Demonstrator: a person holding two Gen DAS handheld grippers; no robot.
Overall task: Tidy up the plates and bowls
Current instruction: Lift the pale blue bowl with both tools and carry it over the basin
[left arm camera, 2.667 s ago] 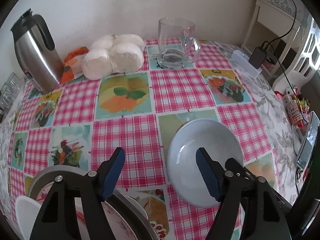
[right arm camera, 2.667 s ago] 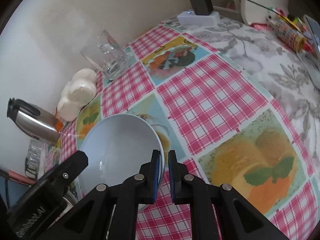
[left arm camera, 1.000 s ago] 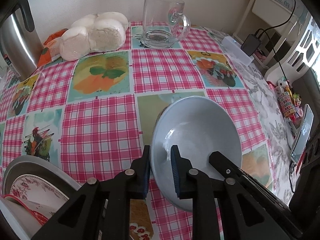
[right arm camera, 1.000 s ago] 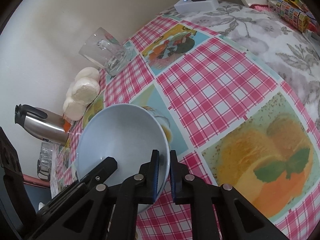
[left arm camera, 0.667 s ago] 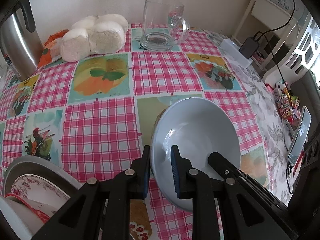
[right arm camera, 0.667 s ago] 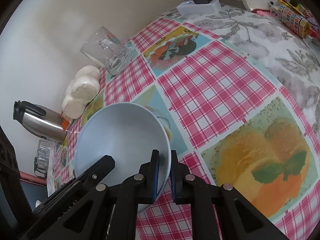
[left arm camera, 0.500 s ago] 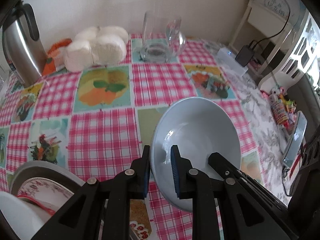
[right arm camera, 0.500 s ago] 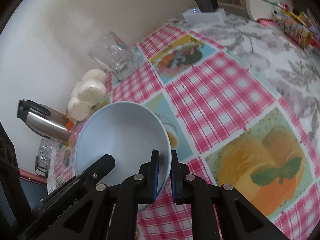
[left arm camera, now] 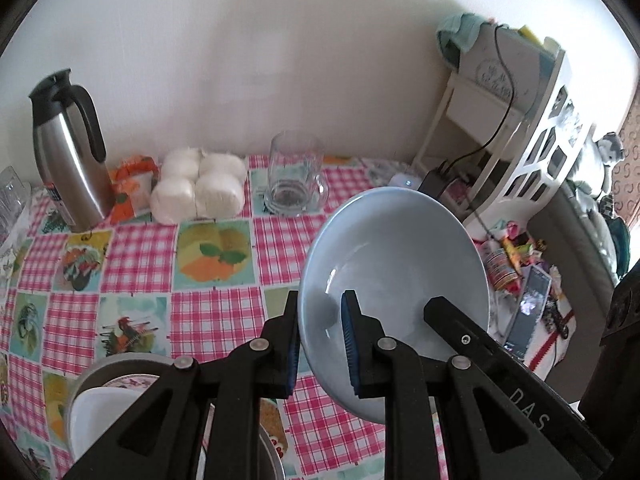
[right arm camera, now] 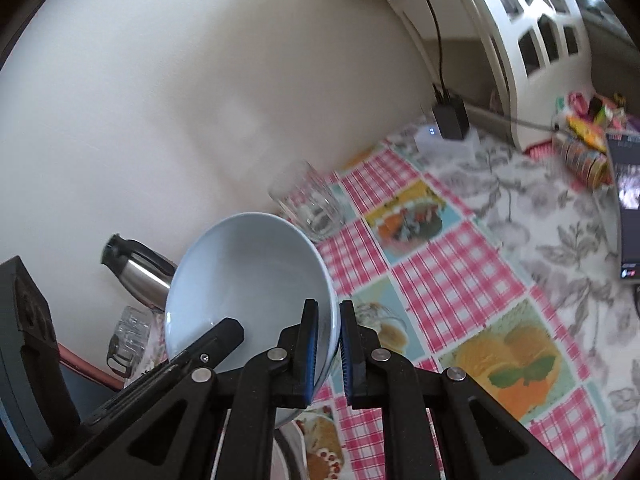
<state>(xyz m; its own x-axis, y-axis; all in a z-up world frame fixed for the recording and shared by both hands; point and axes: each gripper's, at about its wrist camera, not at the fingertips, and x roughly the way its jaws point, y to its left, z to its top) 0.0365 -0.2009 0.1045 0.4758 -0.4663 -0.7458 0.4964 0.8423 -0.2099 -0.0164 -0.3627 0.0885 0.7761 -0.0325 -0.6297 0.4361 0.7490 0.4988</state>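
A pale blue bowl [left arm camera: 394, 264] hangs tilted in the air above the checked tablecloth, held by both grippers. My left gripper [left arm camera: 320, 344] is shut on its left rim. My right gripper [right arm camera: 329, 356] is shut on its opposite rim, and the bowl [right arm camera: 248, 280] fills the lower left of the right wrist view. A grey plate [left arm camera: 120, 364] with a floral plate and a white dish [left arm camera: 96, 412] on it sits at the lower left of the left wrist view.
A steel thermos jug [left arm camera: 68, 152], white bread rolls [left arm camera: 198, 184] and a glass mug [left arm camera: 294, 176] stand along the wall. A white charger box [right arm camera: 444, 140], sweets and a phone [right arm camera: 628, 200] lie at the right on the floral cloth.
The bowl has been lifted well above the table, still held by both grippers. The left gripper, open 2.7 s ago, closed on the rim.
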